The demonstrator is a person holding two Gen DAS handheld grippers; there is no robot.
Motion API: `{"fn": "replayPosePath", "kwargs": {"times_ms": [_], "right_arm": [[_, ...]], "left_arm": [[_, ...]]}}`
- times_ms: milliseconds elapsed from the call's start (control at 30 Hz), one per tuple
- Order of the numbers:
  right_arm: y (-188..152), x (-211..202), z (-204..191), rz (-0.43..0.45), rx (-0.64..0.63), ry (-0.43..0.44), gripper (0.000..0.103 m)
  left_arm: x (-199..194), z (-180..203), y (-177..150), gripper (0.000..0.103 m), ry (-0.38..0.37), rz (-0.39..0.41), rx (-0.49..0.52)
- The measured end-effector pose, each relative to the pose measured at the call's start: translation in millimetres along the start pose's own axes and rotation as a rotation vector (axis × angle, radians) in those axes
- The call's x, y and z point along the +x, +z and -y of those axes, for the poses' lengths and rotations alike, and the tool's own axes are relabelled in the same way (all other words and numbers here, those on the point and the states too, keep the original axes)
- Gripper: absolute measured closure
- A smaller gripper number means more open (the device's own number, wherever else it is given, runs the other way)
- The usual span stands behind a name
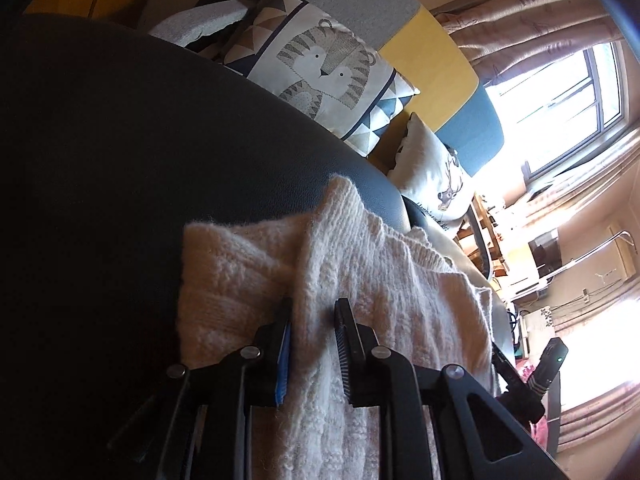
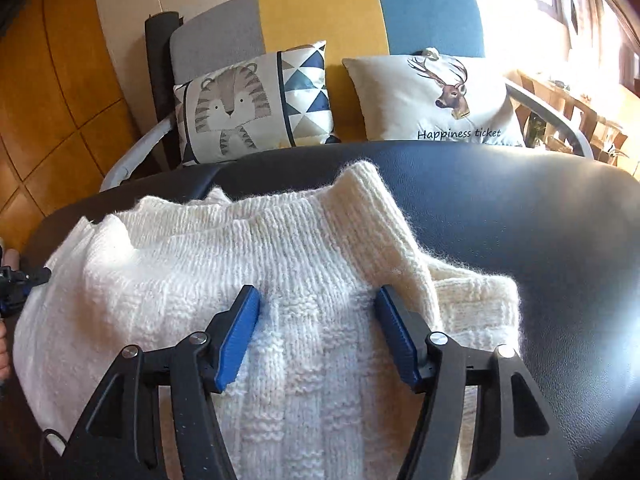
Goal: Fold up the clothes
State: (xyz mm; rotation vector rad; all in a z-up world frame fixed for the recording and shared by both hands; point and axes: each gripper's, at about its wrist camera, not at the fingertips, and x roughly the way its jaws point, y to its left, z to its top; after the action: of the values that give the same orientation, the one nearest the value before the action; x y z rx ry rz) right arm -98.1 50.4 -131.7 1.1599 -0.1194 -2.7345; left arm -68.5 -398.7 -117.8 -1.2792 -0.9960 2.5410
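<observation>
The cream knitted sweater (image 2: 280, 280) lies on a black padded surface (image 2: 520, 220), its ribbed edge running from 10 to 1 o'clock in the right wrist view and stopping just short of the surface's far rim. From 1 to 4 o'clock the black padding is bare and wide; at 9 o'clock the knit reaches close to the near-left rim. A folded ribbed flap lies across the knit toward 2 o'clock.

The right gripper (image 2: 316, 312) hovers over the knit with its blue-padded jaws spread wide, sweater under the gap, the pads not pressing on it. The left gripper (image 1: 312, 320) stands with its jaws a narrow way apart; a ridge of the sweater (image 1: 340, 260) rises between them, and I cannot tell whether the pads still pinch it. In the left wrist view the bare padding fills 8 to 12 o'clock.

No containers show.

Beyond the far rim stands a sofa (image 2: 320, 12) in grey, yellow and blue panels, with a tiger cushion (image 2: 248, 104) at 11 o'clock and a deer cushion (image 2: 436, 96) at 1 o'clock. Orange floor tiles (image 2: 52, 100) lie at 9 to 10 o'clock. A bright window (image 1: 580, 92) with curtains (image 1: 528, 24) glares at 2 o'clock in the left wrist view
</observation>
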Motion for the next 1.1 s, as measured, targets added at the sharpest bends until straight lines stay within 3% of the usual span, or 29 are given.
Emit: {"fn": "replayPosePath", "kwargs": {"times_ms": [33,167,300,367,433,567,667,733,800,833,867,933,1000,1100], "right_arm": [[0.0,0.7,0.1,0.003,0.002,-0.004,0.038],[-0.8,2.1,3.0,0.013,0.021,0.002,0.038],[2.6,5.0,1.8,0.014,0.032,0.013,0.038],[4.0,4.0,1.1,0.003,0.034,0.007,0.038],[10.9,-1.1,-6.9,-0.006,0.021,-0.022,0.038],[38.8,-6.5,-45.1,-0.029,-0.074,0.049,0.038],[48.2,17.7,-83.5,-0.168,-0.194,0.076,0.038],[44.5,39.7,-103.3,-0.262,-0.290,0.018,0.038],[40.6,49.4,-111.8,-0.278,-0.336,-0.017,0.038],[39.8,49.5,-111.1,-0.271,-0.326,-0.011,0.040],[39.0,49.2,-109.7,-0.266,-0.310,-0.001,0.060],[37.7,48.2,-105.3,-0.254,-0.280,0.020,0.086],[37.0,45.4,-104.7,-0.230,-0.282,0.015,0.094],[44.9,38.2,-97.1,-0.161,-0.223,-0.007,0.096]], "left_arm": [[-4.4,1.1,-2.3,0.094,0.012,0.029,0.014],[-28.6,4.9,-13.1,0.097,0.104,0.145,0.101],[-52.7,-6.7,-22.2,0.101,0.240,0.239,0.060],[-68.2,-13.0,-23.3,0.101,0.226,0.310,-0.010],[-76.6,-4.0,-22.5,0.099,0.157,0.368,-0.014],[-41.7,57.1,-19.2,0.096,0.136,0.323,0.231],[-0.4,98.3,-25.4,0.095,0.115,0.228,0.425],[22.5,104.2,-29.8,0.095,0.197,0.183,0.505],[40.7,101.4,-34.2,0.095,0.281,0.151,0.548],[45.6,93.1,-36.4,0.094,0.307,0.145,0.538],[47.1,82.4,-37.5,0.090,0.303,0.150,0.514],[39.4,67.3,-34.2,0.088,0.252,0.183,0.441],[33.3,53.2,-31.0,0.088,0.240,0.205,0.365],[28.1,35.9,-29.6,0.088,0.195,0.224,0.278]]}}
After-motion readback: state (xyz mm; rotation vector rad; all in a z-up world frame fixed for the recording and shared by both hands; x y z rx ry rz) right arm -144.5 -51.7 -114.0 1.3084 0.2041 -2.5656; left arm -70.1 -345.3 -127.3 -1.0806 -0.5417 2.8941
